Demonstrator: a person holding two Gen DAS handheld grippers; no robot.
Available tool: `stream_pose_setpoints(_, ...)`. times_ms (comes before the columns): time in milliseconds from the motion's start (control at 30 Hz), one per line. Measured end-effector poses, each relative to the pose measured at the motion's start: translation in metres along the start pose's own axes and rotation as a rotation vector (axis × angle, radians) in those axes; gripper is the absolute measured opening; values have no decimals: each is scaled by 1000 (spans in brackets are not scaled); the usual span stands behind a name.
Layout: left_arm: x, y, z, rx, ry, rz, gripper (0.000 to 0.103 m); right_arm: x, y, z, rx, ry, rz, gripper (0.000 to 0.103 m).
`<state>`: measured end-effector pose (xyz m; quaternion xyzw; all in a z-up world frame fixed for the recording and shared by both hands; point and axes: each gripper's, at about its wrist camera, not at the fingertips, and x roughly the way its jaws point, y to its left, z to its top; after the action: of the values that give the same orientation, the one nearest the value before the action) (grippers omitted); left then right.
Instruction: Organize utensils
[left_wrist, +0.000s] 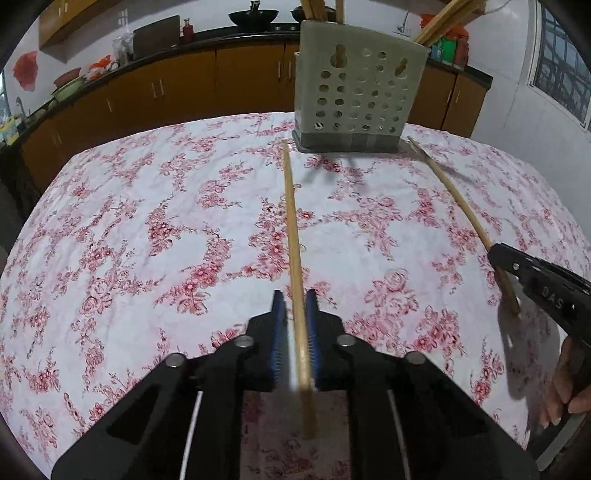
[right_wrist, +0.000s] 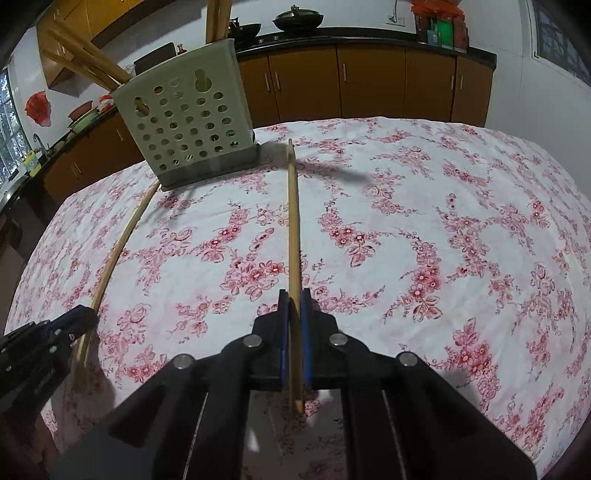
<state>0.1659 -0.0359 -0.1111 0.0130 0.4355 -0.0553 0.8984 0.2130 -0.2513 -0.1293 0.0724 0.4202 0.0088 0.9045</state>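
In front of the pale perforated plastic utensil holder (left_wrist: 360, 86), one thin wooden chopstick (left_wrist: 293, 236) is pinched near its thick end by the left gripper (left_wrist: 295, 314), another (right_wrist: 294, 221) likewise by the right gripper (right_wrist: 294, 314); light, stiff, slippery sticks are judged.

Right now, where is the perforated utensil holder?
The utensil holder stands upright at the table's far edge, ahead of both grippers, between the far tips of the two held chopsticks, with chopsticks already inside.

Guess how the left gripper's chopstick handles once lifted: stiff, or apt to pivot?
Probably stiff and light: the chopstick is thin, straight wood. The left gripper pinches it near one end, so the long free end may pivot or sag. Its smooth surface could slip.
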Motion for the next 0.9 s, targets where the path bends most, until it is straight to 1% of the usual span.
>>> stream_pose_setpoints(167,5,14,8,-34,4,18,8,0,0,0,-1,-1,-1,8)
stream_pose_setpoints(300,9,27,13,-50,-1,53,8,2,-2,2,-2,-5,-11,8)
stream_pose_setpoints(433,9,37,15,-64,-6,59,8,4,-6,6,8,-9,-25,8)
stream_pose_setpoints(567,9,37,14,-61,-21,60,8,6,-6,9,-2,-7,-33,9)
stream_pose_setpoints(900,10,38,15,-71,-21,50,8,7,-5,8,-17,-6,-42,9)
